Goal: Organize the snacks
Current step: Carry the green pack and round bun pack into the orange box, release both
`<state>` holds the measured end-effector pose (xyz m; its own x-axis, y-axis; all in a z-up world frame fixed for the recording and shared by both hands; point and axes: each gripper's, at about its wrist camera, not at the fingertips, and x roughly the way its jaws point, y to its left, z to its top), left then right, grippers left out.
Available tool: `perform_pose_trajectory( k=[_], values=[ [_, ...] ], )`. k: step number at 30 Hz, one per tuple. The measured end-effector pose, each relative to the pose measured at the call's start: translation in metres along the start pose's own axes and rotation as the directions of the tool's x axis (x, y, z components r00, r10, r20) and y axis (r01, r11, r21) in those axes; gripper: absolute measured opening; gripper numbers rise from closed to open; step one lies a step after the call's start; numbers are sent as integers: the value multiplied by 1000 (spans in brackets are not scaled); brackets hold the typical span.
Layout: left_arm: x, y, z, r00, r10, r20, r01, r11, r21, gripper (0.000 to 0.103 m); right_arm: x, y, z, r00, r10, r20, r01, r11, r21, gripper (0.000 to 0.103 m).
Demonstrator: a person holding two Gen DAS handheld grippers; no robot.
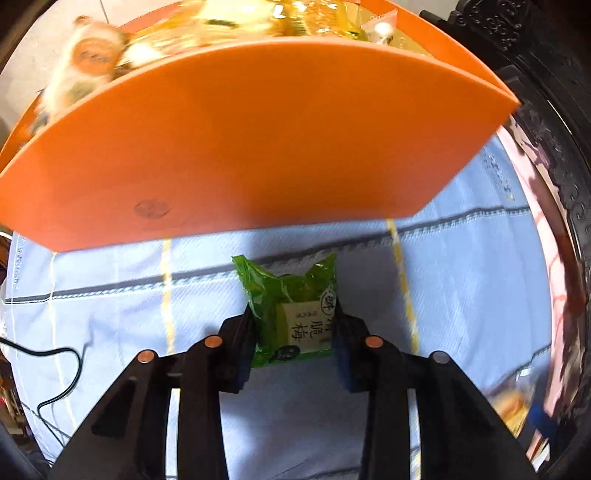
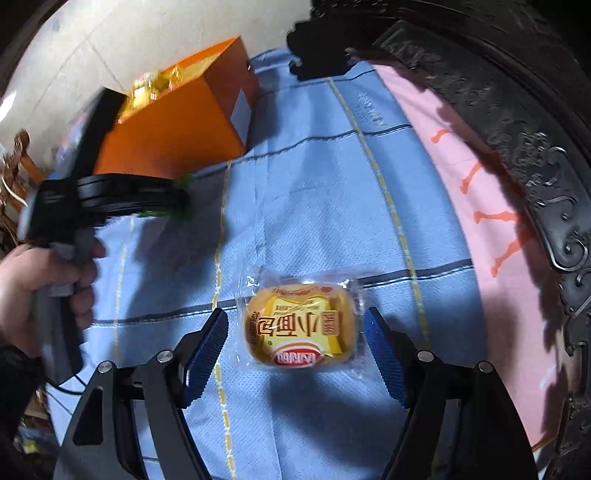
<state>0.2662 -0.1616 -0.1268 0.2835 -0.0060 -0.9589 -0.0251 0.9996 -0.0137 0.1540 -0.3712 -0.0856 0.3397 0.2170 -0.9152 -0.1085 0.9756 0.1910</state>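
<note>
My left gripper (image 1: 293,317) is shut on a green plum snack packet (image 1: 291,310) and holds it above the blue cloth, just before the orange box (image 1: 240,147). The box holds several yellow and white wrapped snacks (image 1: 258,22). In the right wrist view the left gripper (image 2: 181,199) shows beside the orange box (image 2: 177,125), with green wrapper at its tip. My right gripper (image 2: 295,332) is open, its blue pads (image 2: 207,343) on either side of a clear-wrapped small bread (image 2: 301,326) lying on the cloth, not touching it.
A blue checked cloth (image 2: 314,184) covers the surface, with a pink cloth (image 2: 480,221) at the right. Dark carved wooden furniture (image 2: 517,110) runs along the right edge. A black cable (image 1: 55,376) lies at the left.
</note>
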Motion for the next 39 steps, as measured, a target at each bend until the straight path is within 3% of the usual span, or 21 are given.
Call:
perform_pose_trajectory(
  k=[8, 13, 21, 26, 31, 39],
  values=[
    [0, 23, -22, 1000, 1, -20, -1, 1000, -27, 34, 19, 17, 2, 994, -107, -22, 105, 990, -90, 76],
    [-13, 38, -29, 1000, -31, 0, 31, 998, -48, 34, -2, 9, 4, 1000, -29, -6, 29, 1000, -3, 68],
    [-54, 61, -28, 995, -68, 71, 72, 996, -46, 34, -48, 53, 15, 994, 50, 100, -42, 996, -83, 68],
    [-93, 76, -19, 993, -53, 101, 60, 996, -68, 35, -63, 89, 34, 986, 93, 138, -72, 986, -153, 68],
    [-135, 119, -4, 986, -13, 164, 27, 996, -84, 35, -79, 125, 81, 967, 141, 214, -94, 972, -216, 68],
    [-157, 157, 69, 973, 41, 228, -16, 994, -110, 35, -76, 155, 185, 939, 168, 301, -101, 969, -227, 68]
  ],
)
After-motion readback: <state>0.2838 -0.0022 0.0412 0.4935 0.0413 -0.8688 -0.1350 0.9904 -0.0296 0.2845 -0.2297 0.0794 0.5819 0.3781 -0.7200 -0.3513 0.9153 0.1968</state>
